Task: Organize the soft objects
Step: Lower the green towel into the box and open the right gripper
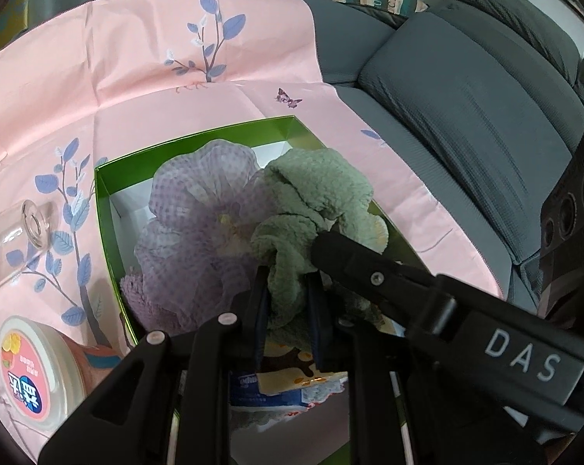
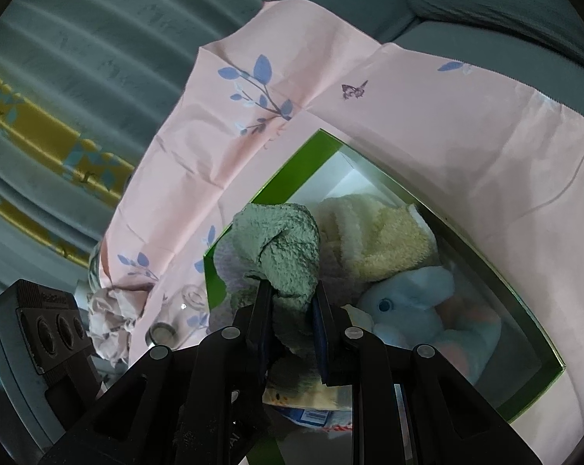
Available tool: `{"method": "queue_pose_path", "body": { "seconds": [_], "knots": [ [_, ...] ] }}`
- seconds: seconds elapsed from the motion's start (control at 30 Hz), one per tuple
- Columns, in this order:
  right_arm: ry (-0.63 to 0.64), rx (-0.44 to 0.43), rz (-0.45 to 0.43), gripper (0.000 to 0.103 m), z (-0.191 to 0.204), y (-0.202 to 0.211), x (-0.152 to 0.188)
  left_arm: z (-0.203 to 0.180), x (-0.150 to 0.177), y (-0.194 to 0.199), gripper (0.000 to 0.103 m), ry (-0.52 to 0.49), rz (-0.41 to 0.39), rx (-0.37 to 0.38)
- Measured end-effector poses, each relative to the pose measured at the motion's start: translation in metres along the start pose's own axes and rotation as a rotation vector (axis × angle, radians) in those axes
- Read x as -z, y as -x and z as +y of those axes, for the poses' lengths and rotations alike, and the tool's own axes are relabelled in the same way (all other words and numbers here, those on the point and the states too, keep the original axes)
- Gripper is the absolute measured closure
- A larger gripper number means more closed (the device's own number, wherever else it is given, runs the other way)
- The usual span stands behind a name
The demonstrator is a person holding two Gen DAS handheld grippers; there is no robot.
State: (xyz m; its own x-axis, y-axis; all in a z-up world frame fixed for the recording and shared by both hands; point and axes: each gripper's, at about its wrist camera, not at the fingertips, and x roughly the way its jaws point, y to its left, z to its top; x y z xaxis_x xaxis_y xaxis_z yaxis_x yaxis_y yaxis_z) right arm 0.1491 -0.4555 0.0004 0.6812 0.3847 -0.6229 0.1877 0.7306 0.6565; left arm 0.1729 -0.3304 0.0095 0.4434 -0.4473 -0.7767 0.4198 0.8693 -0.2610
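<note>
Both the left gripper (image 1: 288,310) and right gripper (image 2: 292,317) are clamped on the green towel (image 1: 315,193) above the green box (image 1: 102,209), so pulling apart could drag it back out.

- Green box (image 1: 107,209): glossy green walls, white inside.
- Cloth (image 1: 136,77) under the box: pale pink, printed with blue-leaved branches and a small purple butterfly (image 1: 288,97) beyond the box's far corner.
- Green towel (image 1: 319,186) at the box: sage green, nubbly.
- Scrunchie (image 1: 206,209) in the box: lilac-and-white gingham.
- Purple towel (image 1: 136,290) in the box's near corner: mauve.
- Yellow towel (image 2: 381,240) in the box: cream yellow.
- Plush toy (image 2: 416,302) in the box: pale blue, with pink patches.
- Sofa (image 1: 466,108) beside the box: grey.
- Both tools, left tool (image 1: 288,302) and right tool (image 2: 292,310): black, dark blue pads.
- Curtain (image 2: 78,77) beyond the box: grey-green, with yellow bands.
</note>
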Motion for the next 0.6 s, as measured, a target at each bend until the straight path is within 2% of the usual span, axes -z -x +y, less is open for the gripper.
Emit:
{"method": "queue_pose_path", "body": {
  "seconds": [0.27,0.6],
  "knots": [
    [-0.011,0.018,-0.001,0.082,-0.0024,-0.0004,0.0002,0.0011,-0.0017,-0.0042,0.086,0.003,0.018,-0.019],
    [-0.014,0.023,-0.001,0.082,-0.0012,0.0,-0.0001,0.005,-0.002,-0.0056,0.073,0.003,0.022,-0.04]
  ]
}}
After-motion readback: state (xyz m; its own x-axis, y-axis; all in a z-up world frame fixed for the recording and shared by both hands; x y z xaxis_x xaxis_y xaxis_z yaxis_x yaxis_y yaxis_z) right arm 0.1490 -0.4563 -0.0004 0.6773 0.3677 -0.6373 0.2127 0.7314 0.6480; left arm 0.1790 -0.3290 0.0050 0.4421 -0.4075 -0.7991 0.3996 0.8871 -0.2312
